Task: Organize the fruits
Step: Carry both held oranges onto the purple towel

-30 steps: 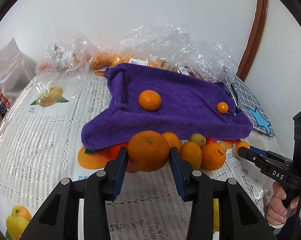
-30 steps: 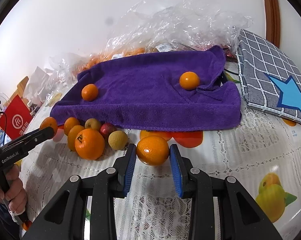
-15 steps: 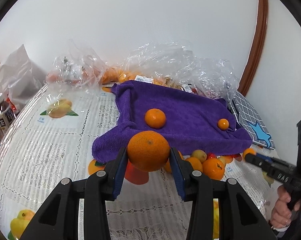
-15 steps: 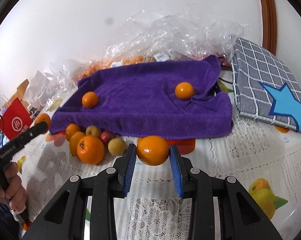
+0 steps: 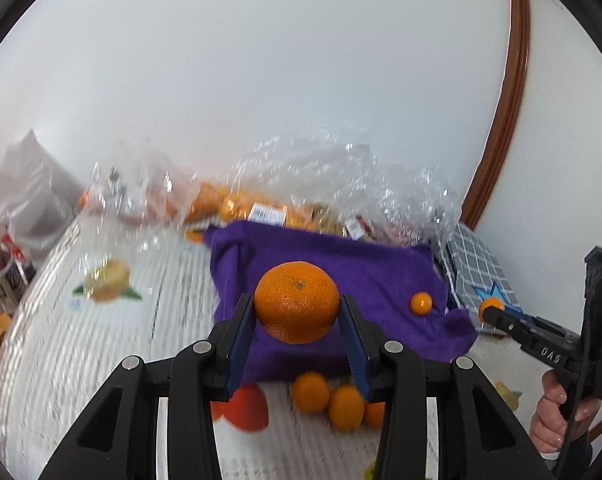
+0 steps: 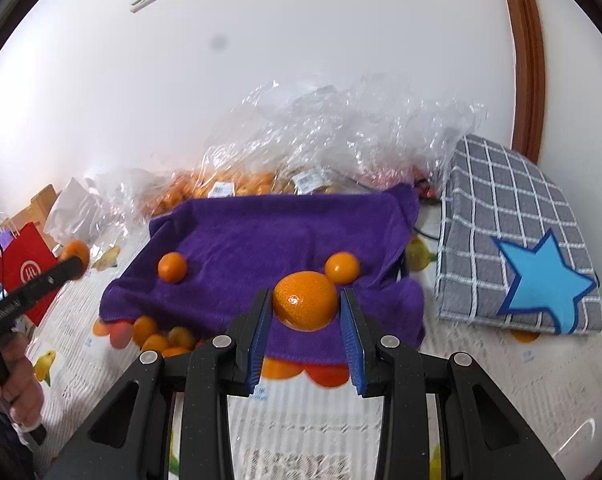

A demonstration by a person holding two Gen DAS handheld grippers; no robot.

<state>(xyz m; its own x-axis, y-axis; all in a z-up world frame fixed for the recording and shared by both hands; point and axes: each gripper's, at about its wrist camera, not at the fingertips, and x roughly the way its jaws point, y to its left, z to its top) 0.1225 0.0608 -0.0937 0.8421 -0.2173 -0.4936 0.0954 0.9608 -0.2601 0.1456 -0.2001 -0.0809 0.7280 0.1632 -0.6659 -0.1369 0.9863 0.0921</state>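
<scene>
We have the left gripper [image 5: 297,316] up off the table now, blue pads [image 5: 239,340] squeezed against both sides of a big orange [image 5: 297,302], so the jaws are only as wide as the fruit. It hangs in front of the purple towel [image 5: 365,276], clear of the lace tablecloth [image 5: 101,344]. Over on the right gripper [image 6: 305,312], same story: a smaller orange [image 6: 305,300] pinched between the pads, held in the air above the towel's near edge. Two little oranges sit on the towel itself, one to the left [image 6: 172,267], one just behind our held fruit [image 6: 341,267]. A cluster of loose fruit [image 6: 161,336] lies on the cloth at the towel's front left corner. Clear plastic bags [image 6: 341,136] with more fruit are piled against the wall, and a grey checked cushion [image 6: 513,240] with a blue star lies to the right.
</scene>
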